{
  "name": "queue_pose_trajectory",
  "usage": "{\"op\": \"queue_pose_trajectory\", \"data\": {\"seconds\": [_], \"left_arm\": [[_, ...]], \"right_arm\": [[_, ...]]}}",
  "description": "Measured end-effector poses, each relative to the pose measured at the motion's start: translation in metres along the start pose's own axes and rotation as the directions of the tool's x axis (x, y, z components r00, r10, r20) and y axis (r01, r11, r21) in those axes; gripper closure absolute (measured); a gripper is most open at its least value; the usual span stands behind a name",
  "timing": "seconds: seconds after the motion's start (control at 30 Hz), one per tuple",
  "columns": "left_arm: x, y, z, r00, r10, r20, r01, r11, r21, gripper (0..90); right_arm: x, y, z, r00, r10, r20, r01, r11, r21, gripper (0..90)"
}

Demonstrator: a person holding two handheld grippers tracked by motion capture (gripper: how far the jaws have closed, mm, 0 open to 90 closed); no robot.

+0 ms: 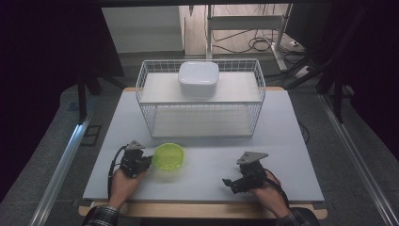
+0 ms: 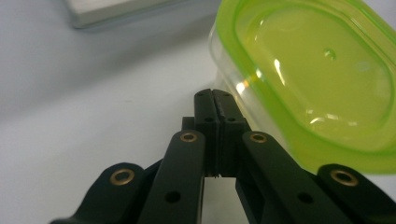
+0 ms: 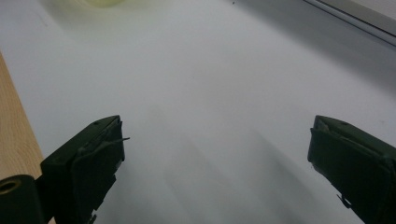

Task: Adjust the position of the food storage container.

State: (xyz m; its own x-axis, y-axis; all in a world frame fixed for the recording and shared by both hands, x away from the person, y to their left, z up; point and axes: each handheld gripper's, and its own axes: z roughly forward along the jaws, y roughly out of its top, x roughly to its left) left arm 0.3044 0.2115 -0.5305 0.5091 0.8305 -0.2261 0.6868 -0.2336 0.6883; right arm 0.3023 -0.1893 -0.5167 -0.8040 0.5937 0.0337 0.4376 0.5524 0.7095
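A clear container with a lime-green lid [image 1: 169, 156] sits on the white table [image 1: 282, 141], left of centre and in front of the wire rack. My left gripper [image 1: 149, 161] lies level at its left side, shut, with nothing between the jaws. In the left gripper view the closed tips [image 2: 214, 100] sit right beside the wall of the container [image 2: 317, 79]; I cannot tell whether they touch it. My right gripper [image 1: 228, 182] rests near the front right of the table, pointing left. It is open over bare tabletop [image 3: 217, 135].
A white wire rack [image 1: 143, 84] stands at the back of the table with a white square lidded box [image 1: 198, 77] on its upper shelf. The table's wooden front edge [image 1: 202, 210] runs just behind both hands. Dark curtains flank the table.
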Motion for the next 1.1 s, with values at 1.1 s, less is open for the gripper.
{"op": "queue_pose_trajectory", "data": {"seconds": [1.1], "left_arm": [[-0.091, 0.011, 0.040, 0.9486, 0.301, 0.098, -0.306, 0.9513, 0.040, 73.8]], "right_arm": [[-0.001, 0.000, -0.001, 1.0000, 0.003, -0.007, -0.003, 1.000, -0.004, 3.8]]}}
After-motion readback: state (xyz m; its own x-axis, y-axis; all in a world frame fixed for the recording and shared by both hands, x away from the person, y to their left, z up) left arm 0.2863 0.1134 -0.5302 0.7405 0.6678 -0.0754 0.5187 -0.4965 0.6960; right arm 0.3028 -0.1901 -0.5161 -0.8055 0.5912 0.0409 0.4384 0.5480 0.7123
